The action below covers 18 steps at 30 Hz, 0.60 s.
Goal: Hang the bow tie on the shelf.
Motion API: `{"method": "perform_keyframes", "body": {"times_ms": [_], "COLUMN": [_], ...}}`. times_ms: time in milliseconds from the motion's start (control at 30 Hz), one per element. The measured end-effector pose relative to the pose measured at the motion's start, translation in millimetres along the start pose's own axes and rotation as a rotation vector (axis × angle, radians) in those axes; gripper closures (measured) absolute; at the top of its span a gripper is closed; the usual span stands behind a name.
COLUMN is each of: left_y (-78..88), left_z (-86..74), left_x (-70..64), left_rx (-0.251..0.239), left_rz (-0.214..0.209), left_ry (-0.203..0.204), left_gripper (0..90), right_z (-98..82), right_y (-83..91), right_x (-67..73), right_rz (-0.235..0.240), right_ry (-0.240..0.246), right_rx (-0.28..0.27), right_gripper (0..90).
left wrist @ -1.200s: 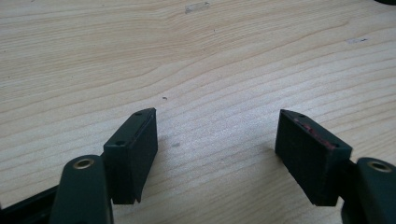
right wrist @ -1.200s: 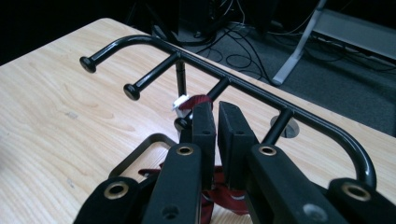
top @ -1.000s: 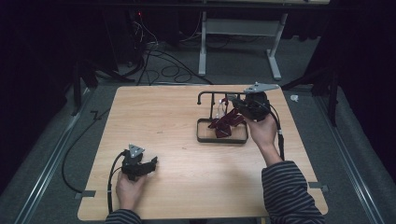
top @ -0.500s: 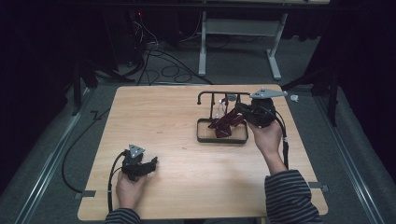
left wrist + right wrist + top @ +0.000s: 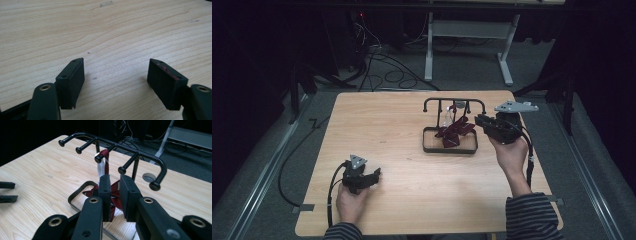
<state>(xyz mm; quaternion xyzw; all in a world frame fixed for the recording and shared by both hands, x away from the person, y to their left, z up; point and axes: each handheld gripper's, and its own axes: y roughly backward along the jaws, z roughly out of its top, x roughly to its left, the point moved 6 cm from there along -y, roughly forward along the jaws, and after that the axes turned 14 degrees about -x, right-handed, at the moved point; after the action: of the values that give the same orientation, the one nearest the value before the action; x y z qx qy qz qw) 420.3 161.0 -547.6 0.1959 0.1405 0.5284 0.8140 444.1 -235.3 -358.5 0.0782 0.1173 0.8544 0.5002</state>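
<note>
Overhead, high view: one black rack (image 5: 454, 105) w/ a base tray (image 5: 450, 148) stands on the table (image 5: 387, 125); a dark red tie (image 5: 453, 134) hangs from a peg and pools in the tray. Right gripper (image 5: 479, 121) sits just beside the tray, left gripper (image 5: 375, 175) well apart near the front edge. Left gripper view: jaws wide, bare wood between. Right gripper view: jaws narrow, have just been opening, nothing pinched; tie (image 5: 107, 161) just beyond. Rack (image 5: 120, 146) has five pegs.
</note>
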Motion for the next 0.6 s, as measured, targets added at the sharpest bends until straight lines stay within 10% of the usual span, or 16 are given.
{"method": "perform_keyframes", "body": {"times_ms": [600], "left_y": [0.2], "left_z": [-0.1], "left_x": [0.2], "left_rx": [0.001], "left_rz": [-0.002], "left_ry": [0.001], "left_gripper": [30.2], "right_z": [-15.2], "right_y": [24.3], "right_x": [-6.4], "right_rz": [-0.030], "right_ry": [-0.043], "right_rx": [-0.029], "right_gripper": [78.5]}}
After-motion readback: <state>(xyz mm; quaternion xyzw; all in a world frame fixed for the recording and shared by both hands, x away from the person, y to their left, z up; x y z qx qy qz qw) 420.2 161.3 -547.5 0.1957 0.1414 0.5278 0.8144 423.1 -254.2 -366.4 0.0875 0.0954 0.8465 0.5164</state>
